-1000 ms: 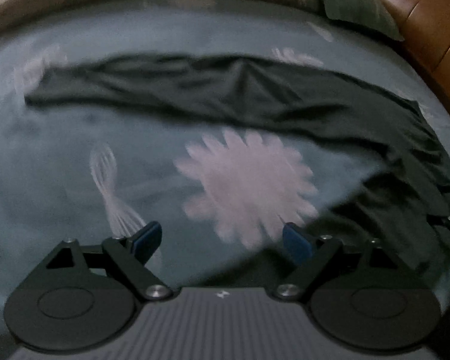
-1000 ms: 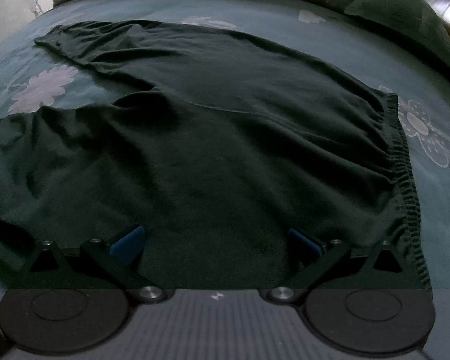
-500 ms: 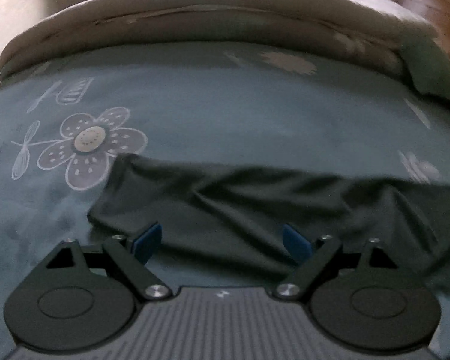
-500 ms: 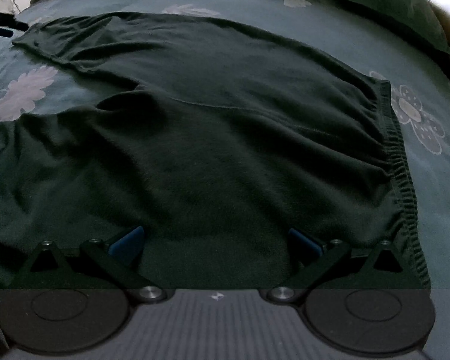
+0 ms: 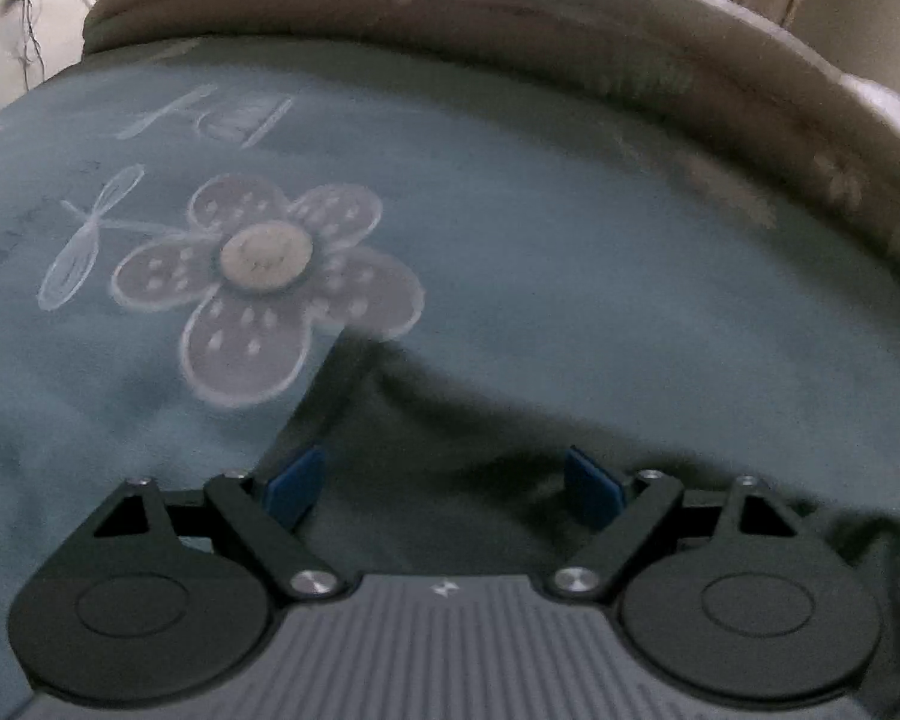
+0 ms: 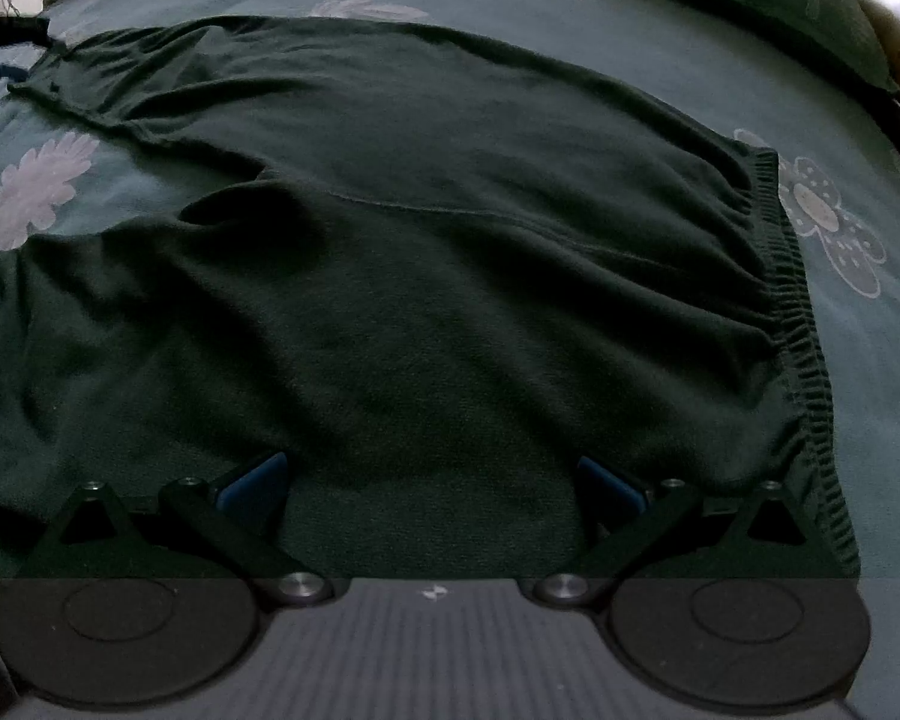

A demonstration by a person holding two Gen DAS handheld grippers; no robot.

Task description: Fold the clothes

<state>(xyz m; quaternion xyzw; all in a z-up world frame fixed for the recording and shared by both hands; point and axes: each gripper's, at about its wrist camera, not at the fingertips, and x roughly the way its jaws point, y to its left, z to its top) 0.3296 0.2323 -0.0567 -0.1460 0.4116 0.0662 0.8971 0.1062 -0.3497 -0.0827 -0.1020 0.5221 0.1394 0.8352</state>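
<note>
Dark green trousers [image 6: 450, 252] lie spread on the bed, elastic waistband [image 6: 792, 312] at the right, legs running to the left. My right gripper [image 6: 432, 486] is open, low over the near side of the seat, with cloth between its blue pads. In the left wrist view the end of one trouser leg [image 5: 450, 432] lies just ahead. My left gripper [image 5: 444, 483] is open right over that leg end, its left pad [image 5: 294, 480] at the hem corner. I cannot tell whether either touches the cloth.
The bed has a blue-grey sheet with white flower prints [image 5: 264, 288]. A rolled beige quilt [image 5: 570, 18] runs along the far side. A dark green pillow [image 6: 780, 0] lies at the far right. My left gripper shows as a dark shape [image 6: 6, 36] at the far leg end.
My left gripper has moved from the middle of the trouser leg to its far end and closer to the hem. My right gripper has hardly moved.
</note>
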